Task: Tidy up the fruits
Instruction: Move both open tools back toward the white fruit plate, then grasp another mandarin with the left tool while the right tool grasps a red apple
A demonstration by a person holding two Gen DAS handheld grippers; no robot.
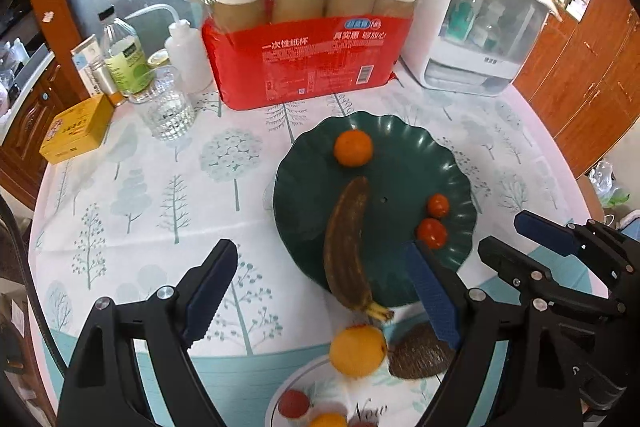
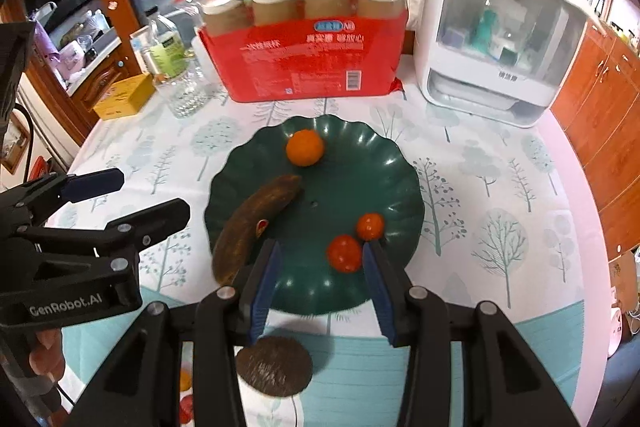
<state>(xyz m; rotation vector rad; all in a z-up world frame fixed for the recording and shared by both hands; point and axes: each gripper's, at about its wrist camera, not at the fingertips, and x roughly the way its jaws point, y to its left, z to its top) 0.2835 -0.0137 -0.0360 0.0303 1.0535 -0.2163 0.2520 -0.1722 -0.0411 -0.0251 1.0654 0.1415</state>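
Observation:
A dark green scalloped plate [image 1: 400,163] [image 2: 380,171] holds an orange [image 1: 353,147] [image 2: 305,147], a brown overripe banana [image 1: 347,247] [image 2: 256,215] and two small tomatoes [image 1: 432,231] [image 2: 344,253]. A white plate [image 1: 320,383] near me holds a yellow-orange fruit [image 1: 357,350] and a red fruit [image 1: 293,403]. My left gripper [image 1: 320,291] is open and empty above the table before the green plate. My right gripper [image 2: 320,283] is open and empty, over the green plate's near rim, just short of the tomatoes.
A brown round coaster [image 1: 420,355] [image 2: 274,366] lies by the white plate. At the back stand a red pack of paper cups [image 1: 312,39], a white cabinet box [image 1: 476,15], a glass jar [image 1: 168,107], bottles [image 1: 124,55] and a yellow box [image 1: 76,129].

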